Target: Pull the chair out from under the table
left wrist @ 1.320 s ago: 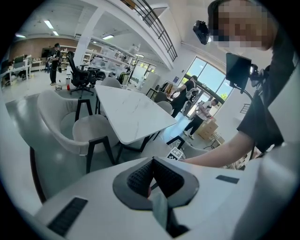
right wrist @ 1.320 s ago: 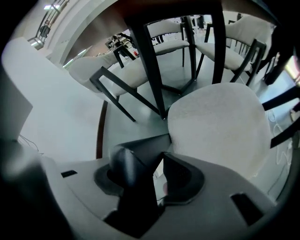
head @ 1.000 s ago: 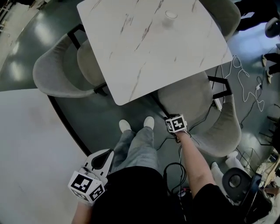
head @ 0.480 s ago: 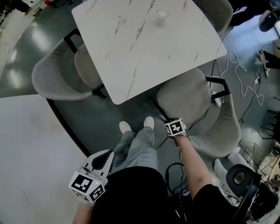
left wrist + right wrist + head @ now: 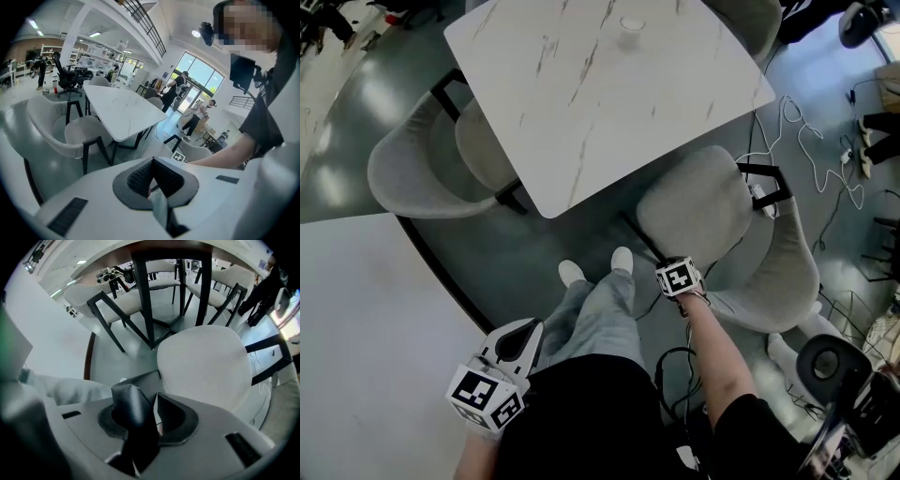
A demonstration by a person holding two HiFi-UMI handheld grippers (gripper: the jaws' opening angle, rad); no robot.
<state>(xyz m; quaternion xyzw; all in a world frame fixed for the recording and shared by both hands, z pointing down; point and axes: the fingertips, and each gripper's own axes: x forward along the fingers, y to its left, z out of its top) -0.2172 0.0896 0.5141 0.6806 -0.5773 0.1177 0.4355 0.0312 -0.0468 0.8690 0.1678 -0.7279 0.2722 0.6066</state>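
The grey padded chair (image 5: pixel 694 211) stands at the near right corner of the white marble table (image 5: pixel 581 103), its seat almost wholly out from under the top. My right gripper (image 5: pixel 673 266) points down at the chair's front left edge. In the right gripper view a black part of the chair's frame (image 5: pixel 131 401) sits between the closing jaws, pressed by the pads, with the seat (image 5: pixel 201 366) just beyond. My left gripper (image 5: pixel 523 333) hangs low at my left side, shut and with nothing in it (image 5: pixel 152 164).
A second grey chair (image 5: pixel 417 173) is tucked in at the table's left side. A small cup (image 5: pixel 632 24) stands on the table. White cables (image 5: pixel 797 131) trail on the floor to the right. My own feet (image 5: pixel 595 267) stand before the table.
The chair and my right gripper have drawn back from the table, so more of the seat shows. The left gripper has kept its place.
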